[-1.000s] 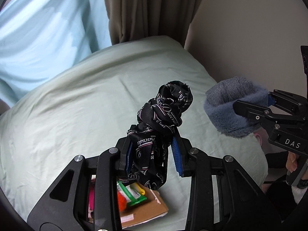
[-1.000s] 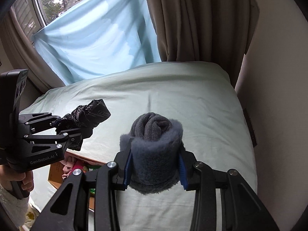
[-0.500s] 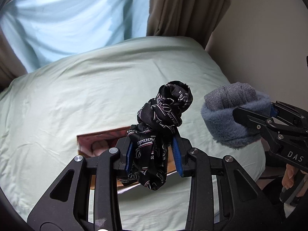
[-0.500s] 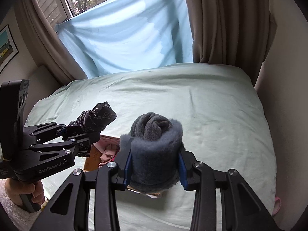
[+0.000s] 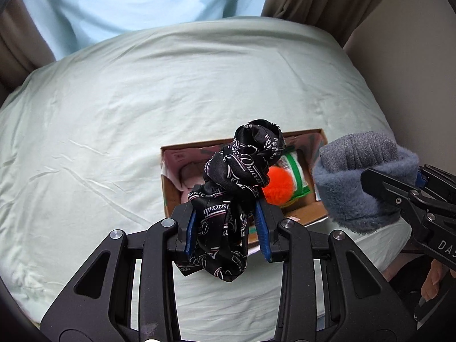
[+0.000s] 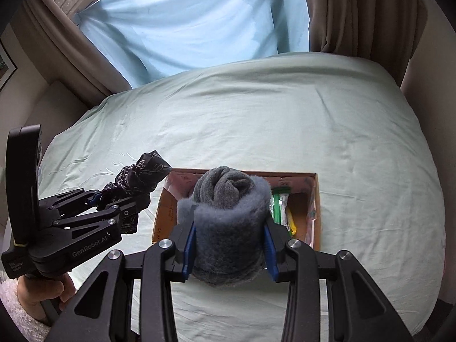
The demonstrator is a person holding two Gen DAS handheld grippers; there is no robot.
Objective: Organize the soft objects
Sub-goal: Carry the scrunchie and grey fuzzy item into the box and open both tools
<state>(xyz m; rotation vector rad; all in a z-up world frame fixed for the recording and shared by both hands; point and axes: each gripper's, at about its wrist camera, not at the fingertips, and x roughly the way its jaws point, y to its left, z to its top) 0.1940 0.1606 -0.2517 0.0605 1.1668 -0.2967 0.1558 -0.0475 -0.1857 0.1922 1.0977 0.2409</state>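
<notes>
My left gripper is shut on a knotted black scarf with white lettering, held above the near edge of an open cardboard box on the bed. My right gripper is shut on a rolled grey fuzzy sock, also over the box. In the left wrist view the sock hangs at the right, just past the box's right end. In the right wrist view the scarf and the left gripper show at the left. The box holds an orange pom-pom and a green packet.
The box lies on a pale green bedsheet that spreads wide on the left and behind. A light blue curtain and brown drapes hang behind the bed. A wall borders the right side. A hand grips the left handle.
Both grippers have swung over the bed with their loads, so the box has come from the lower edge into the middle of both views. Neither grip has changed.
</notes>
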